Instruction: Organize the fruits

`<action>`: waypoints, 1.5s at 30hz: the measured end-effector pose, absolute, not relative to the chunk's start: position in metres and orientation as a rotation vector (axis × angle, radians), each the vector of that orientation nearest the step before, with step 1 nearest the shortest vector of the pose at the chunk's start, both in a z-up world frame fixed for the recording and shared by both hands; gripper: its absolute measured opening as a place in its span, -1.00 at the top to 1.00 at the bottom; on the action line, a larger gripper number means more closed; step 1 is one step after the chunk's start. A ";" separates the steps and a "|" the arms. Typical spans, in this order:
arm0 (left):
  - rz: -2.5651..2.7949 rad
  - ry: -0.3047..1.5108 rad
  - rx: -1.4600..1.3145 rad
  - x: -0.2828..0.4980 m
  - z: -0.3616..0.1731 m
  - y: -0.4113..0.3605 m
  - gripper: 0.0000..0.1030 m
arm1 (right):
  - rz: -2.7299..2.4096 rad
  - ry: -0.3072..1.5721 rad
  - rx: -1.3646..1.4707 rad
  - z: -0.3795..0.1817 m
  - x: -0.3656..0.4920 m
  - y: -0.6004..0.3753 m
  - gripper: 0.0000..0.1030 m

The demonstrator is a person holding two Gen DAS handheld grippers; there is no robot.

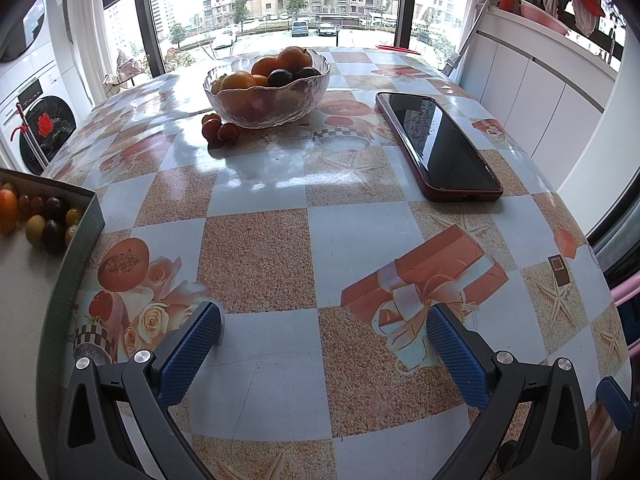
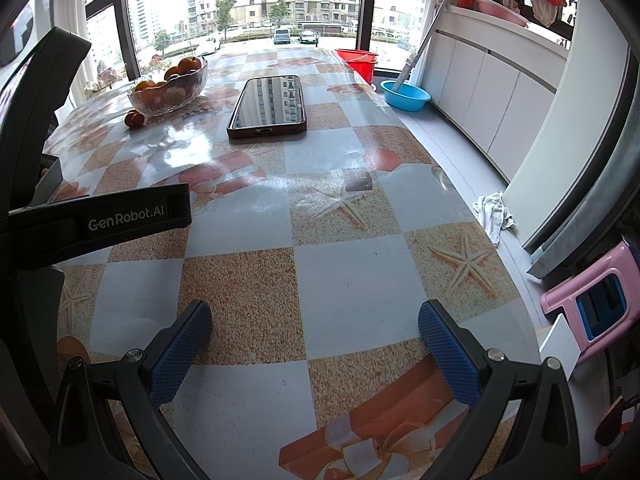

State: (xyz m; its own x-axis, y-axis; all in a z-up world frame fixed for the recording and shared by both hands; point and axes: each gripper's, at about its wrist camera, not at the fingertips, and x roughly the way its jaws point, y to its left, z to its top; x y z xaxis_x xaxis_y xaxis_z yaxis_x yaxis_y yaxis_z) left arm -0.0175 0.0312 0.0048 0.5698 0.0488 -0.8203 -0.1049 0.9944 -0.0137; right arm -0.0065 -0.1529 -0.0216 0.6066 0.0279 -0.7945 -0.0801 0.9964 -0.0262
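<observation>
A glass bowl (image 1: 266,98) with oranges and dark fruit stands at the far side of the table; it also shows in the right wrist view (image 2: 170,92). Small red fruits (image 1: 220,130) lie on the cloth against its near left side, also seen in the right wrist view (image 2: 134,119). A green box (image 1: 86,224) at the left edge holds several small fruits (image 1: 44,216). My left gripper (image 1: 324,332) is open and empty above the near table. My right gripper (image 2: 316,328) is open and empty, low over the cloth. The left gripper's black body (image 2: 100,220) shows at the right view's left.
A phone (image 1: 438,144) in a dark red case lies screen up right of the bowl, also in the right wrist view (image 2: 270,102). The table's right edge (image 2: 480,216) drops to the floor with a blue basin (image 2: 404,95), red bucket (image 2: 358,62) and pink stool (image 2: 596,300).
</observation>
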 end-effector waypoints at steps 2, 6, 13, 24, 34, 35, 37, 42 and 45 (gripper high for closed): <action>0.090 0.961 -0.063 -0.016 0.005 0.029 -1.00 | 0.050 0.925 -0.066 -0.020 -0.006 -0.152 -1.00; 0.090 0.961 -0.063 -0.012 0.004 0.029 -1.00 | -0.001 0.955 -0.038 -0.017 -0.003 -0.151 -1.00; 0.090 0.960 -0.063 -0.015 0.004 0.034 -1.00 | -0.003 0.935 -0.027 -0.019 -0.006 -0.150 -1.00; 0.090 0.960 -0.063 -0.012 0.004 0.028 -1.00 | -0.007 0.925 -0.029 -0.019 -0.008 -0.148 -1.00; 0.090 0.960 -0.063 -0.012 0.004 0.028 -1.00 | -0.007 0.924 -0.030 -0.019 -0.008 -0.148 -1.00; 0.090 0.960 -0.063 -0.015 0.004 0.034 -1.00 | -0.007 0.925 -0.030 -0.019 -0.008 -0.148 -1.00; 0.090 0.960 -0.063 -0.014 0.004 0.030 -1.00 | -0.007 0.924 -0.030 -0.019 -0.008 -0.148 -1.00; 0.090 0.960 -0.063 -0.014 0.004 0.030 -1.00 | -0.008 0.924 -0.030 -0.019 -0.008 -0.148 -1.00; 0.090 0.960 -0.063 -0.016 0.004 0.034 -1.00 | -0.008 0.924 -0.030 -0.019 -0.008 -0.148 -1.00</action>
State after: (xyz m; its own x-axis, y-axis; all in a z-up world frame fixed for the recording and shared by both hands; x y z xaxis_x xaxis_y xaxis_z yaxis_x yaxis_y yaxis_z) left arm -0.0163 0.0339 0.0042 0.5701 0.0488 -0.8201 -0.1050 0.9944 -0.0138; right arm -0.0077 -0.1484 -0.0191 0.6029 -0.0198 -0.7976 -0.0063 0.9995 -0.0296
